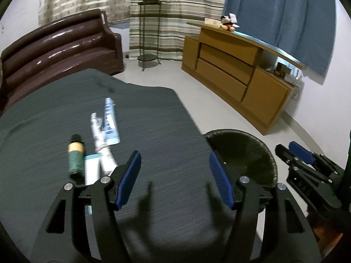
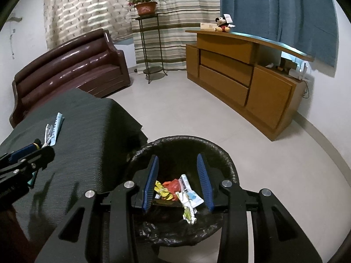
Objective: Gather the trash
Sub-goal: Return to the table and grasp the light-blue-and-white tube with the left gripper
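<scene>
Right claw up close, spread wide and holding nothing, poised over the black-lined bin with crumpled wrappers lying at the bottom. Left claw gapes wide too, empty, above the dark cloth-covered surface. On that surface, left of the claw: a green-and-yellow bottle and pale tubes, blurred, lying close together. The bin stands just beside the surface's edge.

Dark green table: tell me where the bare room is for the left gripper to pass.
The dark green table is bare from the open left gripper to its far edge, between the tubes and the black-lined trash bin. It is crowded on the left: green-and-yellow bottle, white tube, blue-and-white tube.
</scene>
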Demonstrator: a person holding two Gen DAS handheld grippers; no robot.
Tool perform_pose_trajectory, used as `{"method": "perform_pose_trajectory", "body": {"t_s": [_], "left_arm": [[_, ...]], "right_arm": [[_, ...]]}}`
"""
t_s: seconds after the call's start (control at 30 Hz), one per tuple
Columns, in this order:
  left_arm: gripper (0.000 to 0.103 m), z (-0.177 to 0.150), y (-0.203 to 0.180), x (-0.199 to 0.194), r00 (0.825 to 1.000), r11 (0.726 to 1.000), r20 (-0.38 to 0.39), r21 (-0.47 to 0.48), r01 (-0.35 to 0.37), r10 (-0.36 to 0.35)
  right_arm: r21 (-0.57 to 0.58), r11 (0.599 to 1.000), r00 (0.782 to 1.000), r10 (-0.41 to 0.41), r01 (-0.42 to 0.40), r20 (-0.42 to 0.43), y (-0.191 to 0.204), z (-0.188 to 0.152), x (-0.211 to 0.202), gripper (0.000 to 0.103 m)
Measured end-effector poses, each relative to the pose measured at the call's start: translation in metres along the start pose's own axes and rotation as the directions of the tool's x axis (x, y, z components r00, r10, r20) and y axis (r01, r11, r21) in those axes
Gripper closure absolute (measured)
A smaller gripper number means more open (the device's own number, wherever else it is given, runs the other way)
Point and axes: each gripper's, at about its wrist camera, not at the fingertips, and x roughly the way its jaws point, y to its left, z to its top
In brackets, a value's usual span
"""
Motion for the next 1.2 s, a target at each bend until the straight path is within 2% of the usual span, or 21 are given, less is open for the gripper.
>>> {"method": "perform_pose_trajectory", "body": {"t_s": [0.53, 0.9, 1.2], "left_arm": [[0.04, -0.008, 0.053, -0.014, 0.997, 0.994, -0.005, -0.081, -0.08, 0.08], [0.04, -0.015, 0.088, -0.011, 0.991, 0.983, -0.029, -0.129, -0.133, 0.131], [0.04, -0.023, 0.096, -0.005, 0.988, 0.979, -0.074, -0.142, -0.146, 0.137]], "right_arm": [[-0.025, 0.999, 1.0, 0.024, -0.024, 0.002, 0.016, -0.003, -0.001, 0.066], [-0.045, 0.996, 0.997, 0.08, -0.08, -0.009, 0.047, 0.001, 0.008, 0.066], [-0.064, 0.99, 0.992, 0.123, -0.123, -0.01, 0.07, 0.009, 0.006, 0.066]]}}
